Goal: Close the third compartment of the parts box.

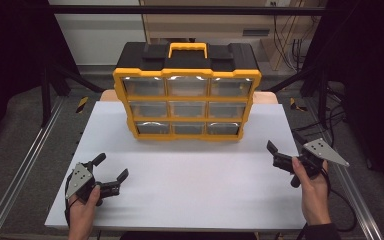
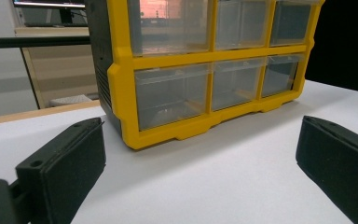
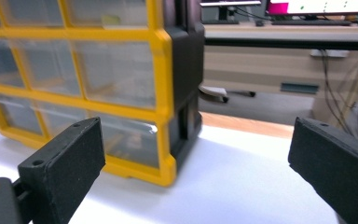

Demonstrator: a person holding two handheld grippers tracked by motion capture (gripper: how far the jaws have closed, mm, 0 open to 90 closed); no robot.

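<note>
1. Target: drawer organizer (image 1: pixel 187 97), yellow frame, black top w/ yellow handle (image 1: pixel 188 48). It is stood upright at the far-centre of the white table (image 1: pixel 190 195), clear drawer fronts turned toward the person.
2. L gripper (image 1: pixel 111 167) is held at approx. 7 o'clock from the organizer, low over the near-left table area. Jaws are spread wide; nothing is pinched.
3. R gripper (image 1: pixel 282 142) is held at approx. 4 o'clock from the organizer, near the right table edge. Jaws are spread; nothing is held.
4. Key relation: organizer long axis is run left–right across the table. From the L gripper it is placed at approx. 1 o'clock; from the R gripper, approx. 10 o'clock.
5. Proximity: both are well apart from the frame. The R gripper is judged slightly nearer, its own view being aimed at the bottom-right drawer corner (image 3: pixel 135 144).
6. L gripper view: bottom-left drawer (image 2: pixel 172 95) is seen ahead btwn the jaws.
7. Drawers are all seated flush; contents cannot be told.
</note>
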